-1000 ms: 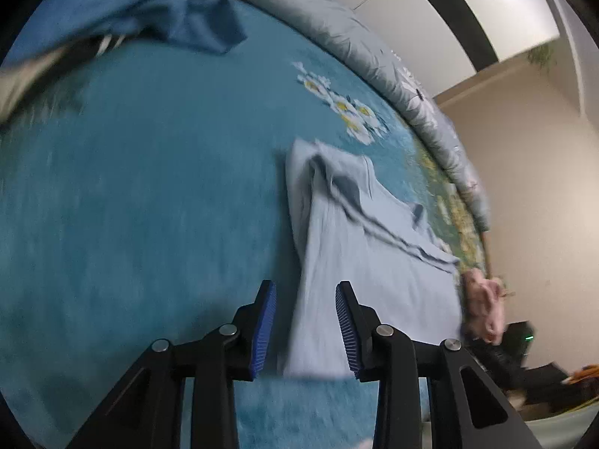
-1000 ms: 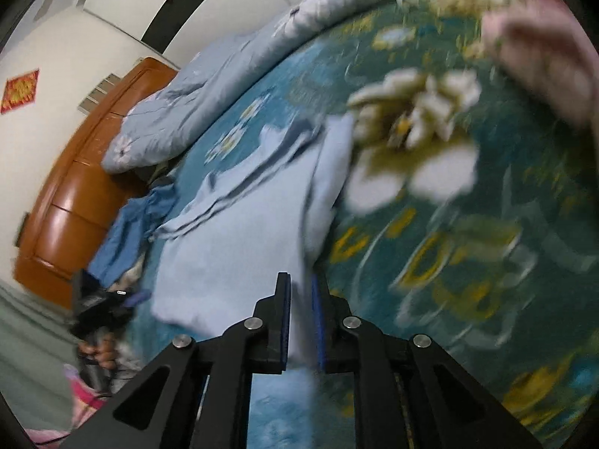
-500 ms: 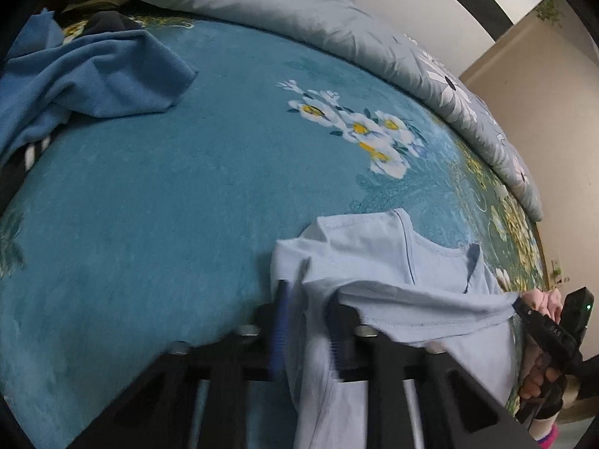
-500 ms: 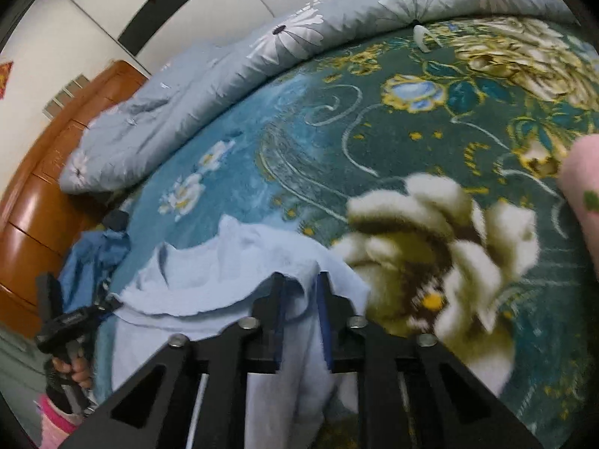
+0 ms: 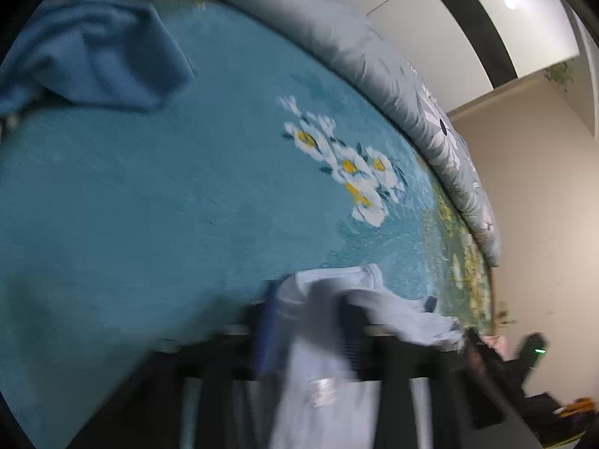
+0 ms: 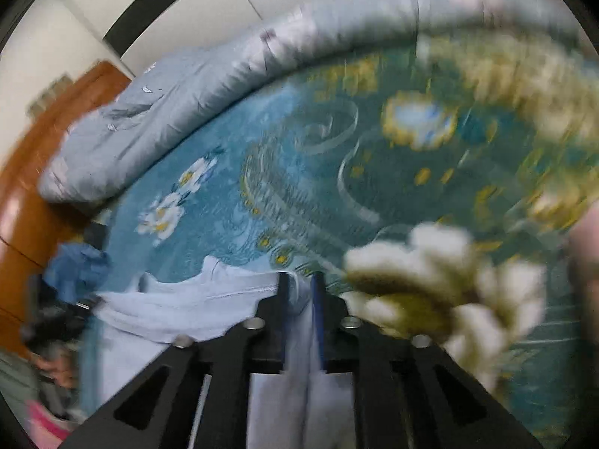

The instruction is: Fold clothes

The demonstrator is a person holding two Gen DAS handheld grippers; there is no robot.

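Mid-fold: my left gripper (image 5: 310,321) and right gripper (image 6: 299,299) are both opening, the pale blue shirt (image 6: 179,310) between their jaws, folded edge laid mid-bed on the teal blanket (image 5: 149,205) (left view blurred). Next: withdraw cleanly, then regrip for the following fold.

A plush, matt teal blanket (image 5: 157,202) is seen beneath a smooth pale-blue cloth shirt (image 6: 179,310); beyond the blanket, glossy wood headboard (image 6: 22,202) is seen.
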